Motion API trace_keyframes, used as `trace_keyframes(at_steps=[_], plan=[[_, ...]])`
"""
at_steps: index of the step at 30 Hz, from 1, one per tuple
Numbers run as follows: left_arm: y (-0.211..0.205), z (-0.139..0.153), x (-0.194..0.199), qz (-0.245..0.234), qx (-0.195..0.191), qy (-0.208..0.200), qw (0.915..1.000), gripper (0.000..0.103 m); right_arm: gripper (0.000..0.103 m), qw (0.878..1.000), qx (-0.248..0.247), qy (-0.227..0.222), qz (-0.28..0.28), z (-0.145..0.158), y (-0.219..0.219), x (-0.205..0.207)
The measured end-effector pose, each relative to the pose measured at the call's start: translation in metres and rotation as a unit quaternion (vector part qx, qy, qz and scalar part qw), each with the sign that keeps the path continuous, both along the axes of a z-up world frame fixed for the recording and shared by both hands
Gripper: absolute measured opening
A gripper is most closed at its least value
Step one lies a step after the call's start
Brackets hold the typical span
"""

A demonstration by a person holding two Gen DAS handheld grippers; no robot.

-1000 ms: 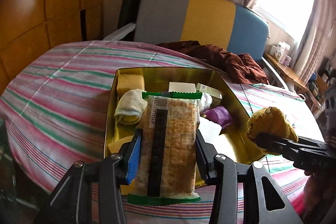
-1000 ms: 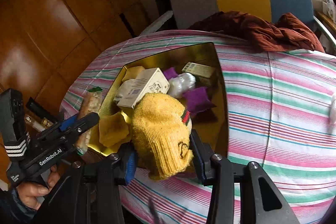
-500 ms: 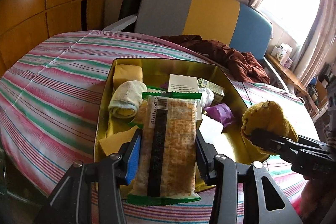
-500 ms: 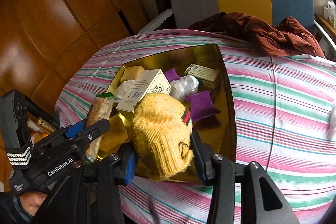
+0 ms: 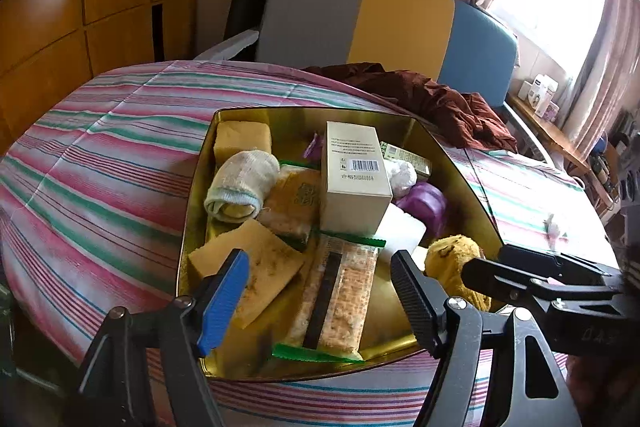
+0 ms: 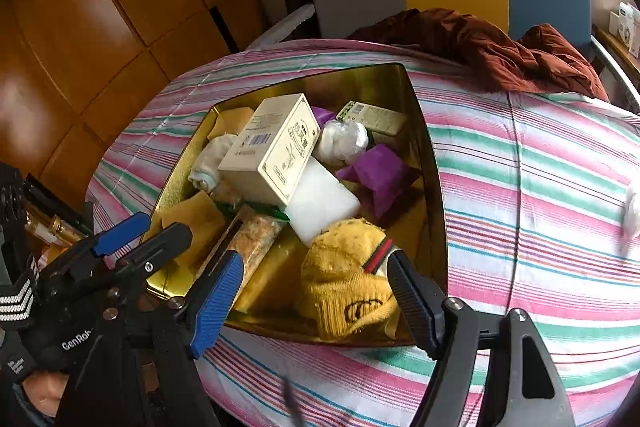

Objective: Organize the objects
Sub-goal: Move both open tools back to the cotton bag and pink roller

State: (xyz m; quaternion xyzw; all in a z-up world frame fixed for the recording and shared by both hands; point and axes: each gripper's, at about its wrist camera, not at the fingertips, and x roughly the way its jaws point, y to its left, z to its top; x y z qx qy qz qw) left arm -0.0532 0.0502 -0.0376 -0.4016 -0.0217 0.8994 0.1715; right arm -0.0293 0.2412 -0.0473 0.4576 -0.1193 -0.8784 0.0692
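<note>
A gold tin [image 5: 195,187] [image 6: 425,147] stands on the striped tablecloth, full of small items. The cracker packet [image 5: 336,291] [image 6: 256,239] lies flat in its near end. My left gripper [image 5: 320,301] [image 6: 146,233] hangs over it with jaws opening and no pad on the packet. The yellow knitted sock [image 6: 348,287] [image 5: 452,263] rests in the tin's near right corner. My right gripper [image 6: 314,307] [image 5: 494,263] is above it, jaws opening; the sock lies loose beside the black finger [image 6: 412,303].
In the tin are also a cream box [image 5: 356,175], a rolled white sock [image 5: 240,183], a yellow sponge [image 5: 256,275], a purple pouch [image 6: 380,171] and a white block [image 6: 324,203]. A brown cloth [image 6: 500,51] lies behind, before a chair [image 5: 360,15].
Both grippers have opened. The cracker packet has dropped from the left gripper into the tin, and the yellow sock has dropped from the right one into the near corner.
</note>
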Motion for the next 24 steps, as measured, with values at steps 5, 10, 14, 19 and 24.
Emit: trace_keyframes(at_steps=[5, 10, 14, 19, 24], plan=[[0.0, 0.006, 0.005, 0.002, -0.009, 0.015, 0.9998, 0.077, 0.076, 1.0, 0.018, 0.005, -0.004, 0.004, -0.003, 0.005], [0.0, 0.016, 0.012, -0.002, -0.019, 0.039, 0.9991, 0.079, 0.077, 0.999, 0.032, 0.014, -0.008, 0.01, -0.005, 0.01], [0.003, 0.023, 0.017, -0.01, -0.025, 0.056, 0.998, 0.079, 0.077, 0.999, 0.041, 0.019, -0.014, 0.015, -0.004, 0.012], [0.009, 0.028, 0.023, -0.022, -0.034, 0.068, 0.9969, 0.08, 0.078, 0.998, 0.044, 0.023, -0.031, 0.017, 0.007, 0.015], [0.017, 0.027, 0.026, -0.034, -0.041, 0.066, 0.9964, 0.08, 0.082, 0.997, 0.045, 0.022, -0.052, 0.018, 0.026, 0.02]])
